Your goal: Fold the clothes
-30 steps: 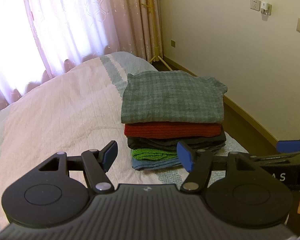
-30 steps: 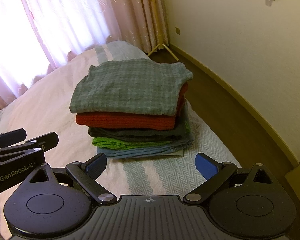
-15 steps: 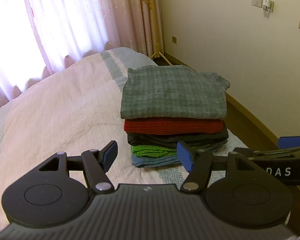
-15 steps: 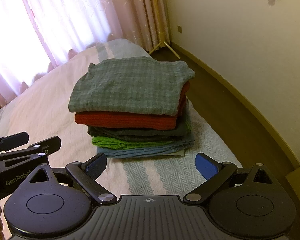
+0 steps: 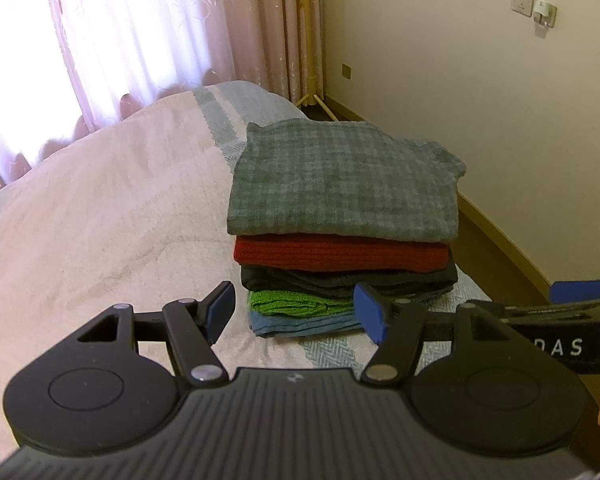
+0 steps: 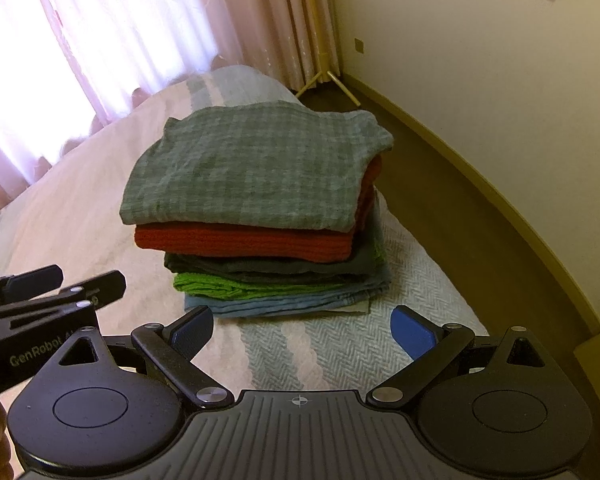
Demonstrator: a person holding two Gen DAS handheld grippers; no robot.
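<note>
At the left we see the curtain (image 5: 148,40) and the pink bed (image 5: 100,208). Our left gripper (image 5: 296,312) is spread wide and holds nothing. The pile of folded clothes (image 5: 340,216) lies on the bed before both grippers, touched by neither. Our right gripper (image 6: 302,330) is spread too, empty.
</note>
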